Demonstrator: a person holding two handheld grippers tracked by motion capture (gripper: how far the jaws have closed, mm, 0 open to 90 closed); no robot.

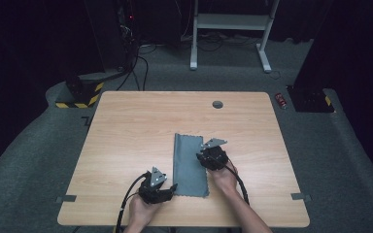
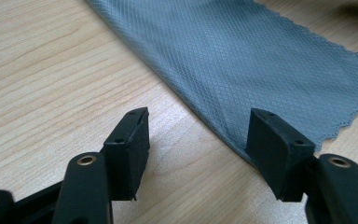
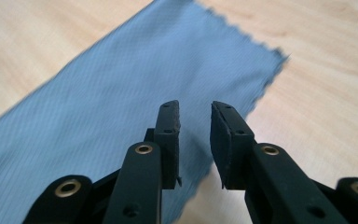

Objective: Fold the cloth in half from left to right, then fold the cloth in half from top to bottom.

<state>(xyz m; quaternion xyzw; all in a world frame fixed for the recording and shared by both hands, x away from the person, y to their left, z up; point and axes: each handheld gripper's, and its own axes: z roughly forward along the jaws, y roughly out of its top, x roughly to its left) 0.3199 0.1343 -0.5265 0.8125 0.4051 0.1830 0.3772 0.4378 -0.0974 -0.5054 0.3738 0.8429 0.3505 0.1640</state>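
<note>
High view: a grey cloth [image 1: 190,165] lies flat on the wooden tabletop [image 1: 126,126], folded into a long strip that runs from near to far, slightly right of the tabletop's middle. The left gripper [image 1: 167,190] sits at the strip's near left corner, held low over the wood, its cable trailing off the near edge. The right gripper [image 1: 209,154] sits over the strip's right edge, about halfway along its length, with the hand [image 1: 225,178] behind it. A round grommet hole [image 1: 217,104] shows in the far part of the tabletop. On the grey floor beyond stand a white frame [image 1: 230,29] and a yellow-and-black striped block [image 1: 77,94]; a small red can [image 1: 281,100] lies right of the tabletop.

Left gripper view: the left gripper [image 2: 198,140] has its jaws set wide apart with nothing between the pads; bare wood shows in the gap. The cloth's [image 2: 242,60] left edge runs diagonally just ahead, and the right-hand jaw overlaps that edge. Whether it touches the fabric, I cannot tell.

Right gripper view: the right gripper [image 3: 195,140] has its jaws close together, a narrow gap left between the pads, nothing clamped. The cloth [image 3: 102,116] lies under and ahead of it, its pinked far edge visible, wood to the right.
</note>
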